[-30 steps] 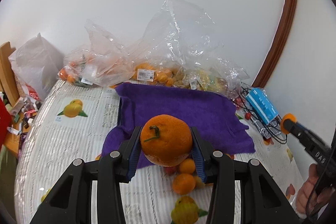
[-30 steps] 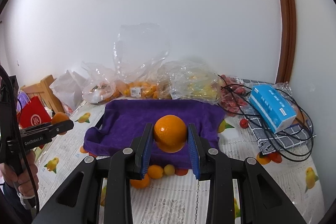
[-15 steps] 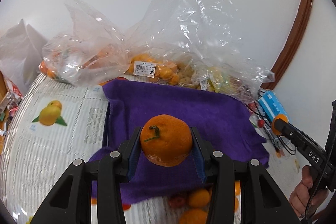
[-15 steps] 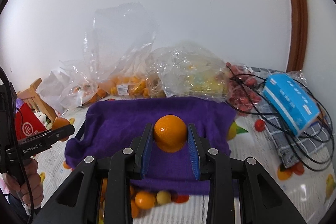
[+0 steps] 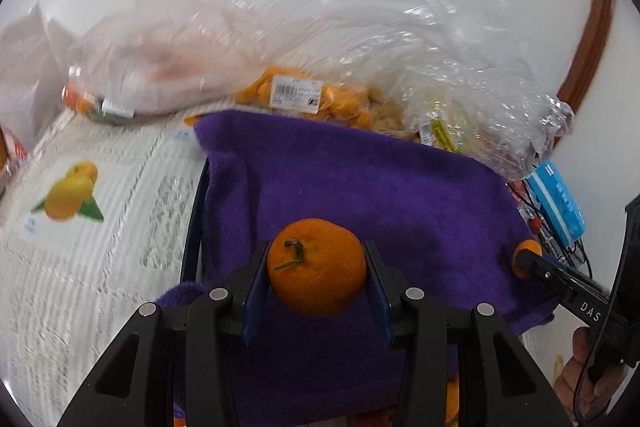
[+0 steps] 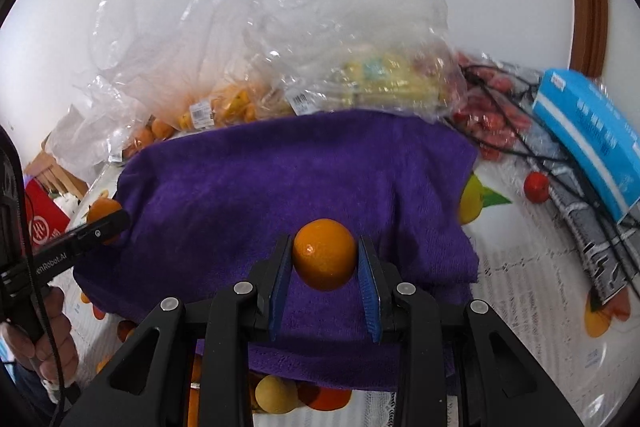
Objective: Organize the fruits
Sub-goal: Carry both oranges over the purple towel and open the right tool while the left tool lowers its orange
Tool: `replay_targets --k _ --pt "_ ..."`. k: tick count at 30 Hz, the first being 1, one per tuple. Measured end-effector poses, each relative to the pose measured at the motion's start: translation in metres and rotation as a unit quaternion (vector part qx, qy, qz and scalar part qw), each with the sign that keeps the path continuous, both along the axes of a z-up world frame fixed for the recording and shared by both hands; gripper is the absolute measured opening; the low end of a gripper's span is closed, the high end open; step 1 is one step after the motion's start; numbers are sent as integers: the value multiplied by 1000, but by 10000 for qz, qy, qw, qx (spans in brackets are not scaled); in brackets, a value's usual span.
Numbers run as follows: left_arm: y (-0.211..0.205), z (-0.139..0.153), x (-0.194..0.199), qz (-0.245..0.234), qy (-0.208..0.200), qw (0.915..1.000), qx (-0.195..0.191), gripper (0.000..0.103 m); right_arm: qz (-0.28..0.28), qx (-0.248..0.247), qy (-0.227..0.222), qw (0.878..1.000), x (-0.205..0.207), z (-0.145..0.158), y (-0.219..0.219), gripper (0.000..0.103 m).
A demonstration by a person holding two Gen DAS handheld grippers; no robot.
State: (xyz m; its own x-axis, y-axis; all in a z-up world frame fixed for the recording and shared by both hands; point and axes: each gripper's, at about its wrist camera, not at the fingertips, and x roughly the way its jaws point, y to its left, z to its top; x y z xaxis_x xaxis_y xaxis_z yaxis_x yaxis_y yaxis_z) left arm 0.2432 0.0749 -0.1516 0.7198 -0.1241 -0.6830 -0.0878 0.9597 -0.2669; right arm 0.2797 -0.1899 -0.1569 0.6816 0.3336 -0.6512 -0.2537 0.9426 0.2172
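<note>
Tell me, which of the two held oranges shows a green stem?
The orange in the left tongs: a curled green stem sits on its bumpy skin. The orange in the right tongs is smooth, no stem visible.

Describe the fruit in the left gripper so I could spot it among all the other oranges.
Find the purple towel spread mid-table. Above its near edge, the left gripper clamps a mandarin. Unlike the right gripper's smooth orange, it shows a green stem.

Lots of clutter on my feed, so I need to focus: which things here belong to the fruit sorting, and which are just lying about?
Job:
- left gripper holding stemmed mandarin
- right gripper holding smooth orange
- purple towel
- loose fruit at the towel's near edge

Lying about:
- clear bags of fruit
- blue box
- black cables
- red bag
</note>
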Motion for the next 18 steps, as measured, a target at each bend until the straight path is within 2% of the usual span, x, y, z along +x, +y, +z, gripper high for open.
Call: replay_targets --k 3,6,10,13,16,18 --pt "0 -3 -2 85 -5 9999 88 42 -40 87 35 9999 0 -4 -3 32" --pt "-1 -5 -2 89 -25 9999 83 42 -39 -54 26 10000 2 -8 1 32" --pt "-5 -6 -3 108 -50 9996 258 42 34 -122 128 9998 4 -14 5 32" --pt "-6 -5 -2 96 -81 9995 275 42 16 -190 117 9997 3 -15 6 35" --pt "-7 -2 -4 29 -182 9996 199 44 36 -91 83 9999 1 -11 3 38" --pt "-8 1 -7 20 -285 9993 234 50 -7 -93 38 9999 -2 -7 1 39"
